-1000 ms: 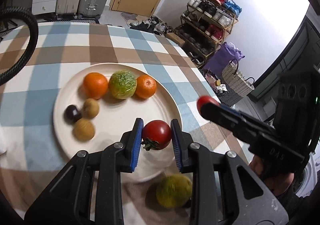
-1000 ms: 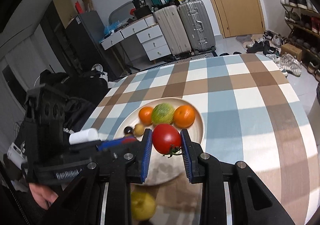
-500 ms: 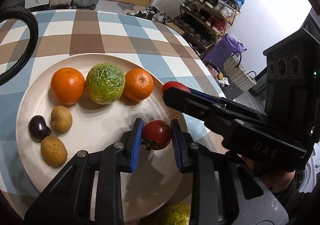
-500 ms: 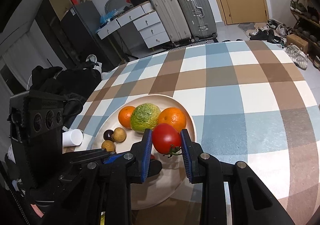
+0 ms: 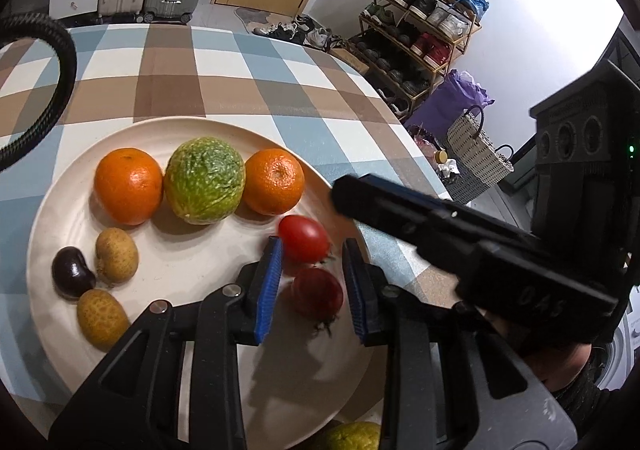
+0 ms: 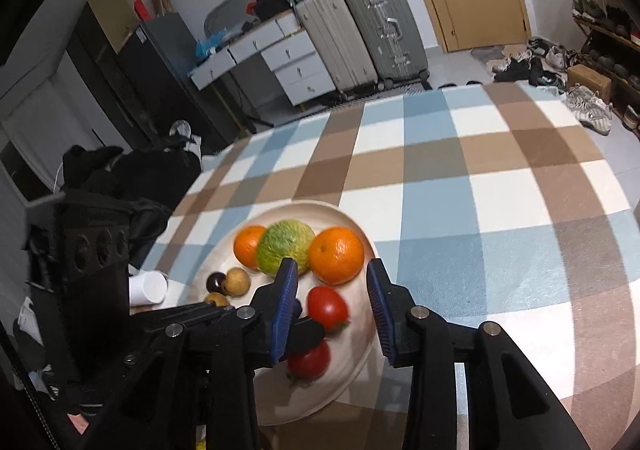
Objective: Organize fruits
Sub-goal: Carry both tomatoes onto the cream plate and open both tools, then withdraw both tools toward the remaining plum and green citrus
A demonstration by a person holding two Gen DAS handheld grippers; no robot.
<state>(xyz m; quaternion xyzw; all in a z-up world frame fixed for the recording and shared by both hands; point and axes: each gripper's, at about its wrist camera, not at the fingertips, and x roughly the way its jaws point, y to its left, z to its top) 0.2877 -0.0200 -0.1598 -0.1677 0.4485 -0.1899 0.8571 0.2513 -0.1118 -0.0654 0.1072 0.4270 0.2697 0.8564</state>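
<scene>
A cream plate [image 5: 180, 270] on the checked tablecloth holds two oranges [image 5: 128, 185], a green-yellow citrus [image 5: 205, 179], two brown longans [image 5: 117, 254] and a dark fruit [image 5: 72, 273]. Two red tomatoes lie on its right side. One tomato [image 5: 318, 292] sits loose between the blue pads of my left gripper [image 5: 312, 246], which is open. The other tomato [image 6: 327, 308] rests on the plate [image 6: 360, 334] between the pads of my right gripper [image 6: 332, 270], also open. The right gripper's finger [image 5: 400, 209] reaches over the plate's right rim.
Another green-yellow citrus [image 5: 352, 436] lies on the cloth by the plate's near edge. A white cylinder [image 6: 146, 286] sits left of the plate. A black hose [image 5: 60, 61] loops at far left. The table edge [image 5: 420, 153] curves close on the right.
Both grippers came down over the plate's right side with their tomatoes, then opened. The two tomatoes now lie on the plate, no longer pinched.
</scene>
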